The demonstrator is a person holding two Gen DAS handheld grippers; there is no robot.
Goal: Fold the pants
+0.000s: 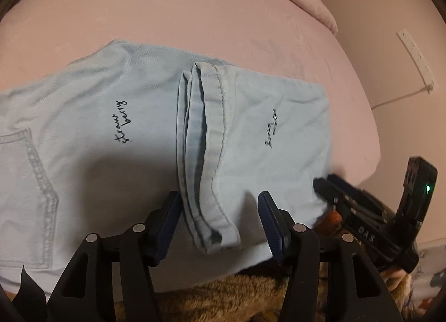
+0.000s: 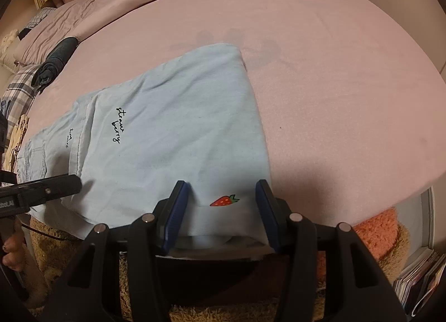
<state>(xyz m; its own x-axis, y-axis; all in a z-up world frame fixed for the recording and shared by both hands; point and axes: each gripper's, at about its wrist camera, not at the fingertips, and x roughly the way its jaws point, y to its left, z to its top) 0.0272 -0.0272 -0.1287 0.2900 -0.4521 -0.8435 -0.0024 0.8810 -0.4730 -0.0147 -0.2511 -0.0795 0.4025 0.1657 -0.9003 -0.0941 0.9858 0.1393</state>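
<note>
Light blue pants [image 1: 111, 154] lie folded across the pink bed [image 1: 195, 15], with "strawberry" written on them. Their leg hems [image 1: 206, 154] rest on top, and my left gripper [image 1: 220, 205] stands open astride the near end of those hems, pads clear of the cloth. In the right wrist view the pants [image 2: 181, 126] show a red strawberry print [image 2: 224, 200] at the near folded edge. My right gripper [image 2: 221, 196] is open astride that edge, with cloth between its fingers. The right gripper [image 1: 326, 185] also shows at the pants' right edge, and the left gripper [image 2: 55, 182] at their left.
A rolled dark garment [image 2: 55, 60] and plaid cloth [image 2: 19, 90] lie at the bed's far left. A brown shaggy rug [image 1: 223, 294] and an orange rug [image 2: 376, 230] cover the floor below the bed edge. Magazines [image 2: 418, 274] stand at lower right. A power strip [image 1: 416, 57] lies at right.
</note>
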